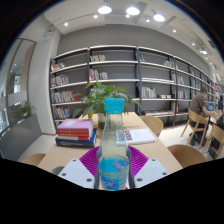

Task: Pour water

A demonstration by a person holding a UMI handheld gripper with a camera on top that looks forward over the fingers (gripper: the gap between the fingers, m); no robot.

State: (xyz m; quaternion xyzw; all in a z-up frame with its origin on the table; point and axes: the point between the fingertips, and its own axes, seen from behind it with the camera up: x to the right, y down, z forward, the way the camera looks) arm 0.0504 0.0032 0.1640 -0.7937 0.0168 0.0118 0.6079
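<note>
A clear plastic water bottle (114,145) with a blue cap and a blue label stands upright between my fingers. My gripper (113,163) is shut on the bottle, with the purple pads (91,160) pressing its labelled lower part from both sides. The bottle's base is hidden below the fingers. It rises in front of a wooden table (158,152). I see no cup or other vessel for water.
On the table lie a stack of books (75,131) to the left, a potted green plant (103,99) behind the bottle and an open book (138,134) to the right. Bookshelves (125,75) line the back wall. A person (200,103) sits among chairs (214,138) at the right.
</note>
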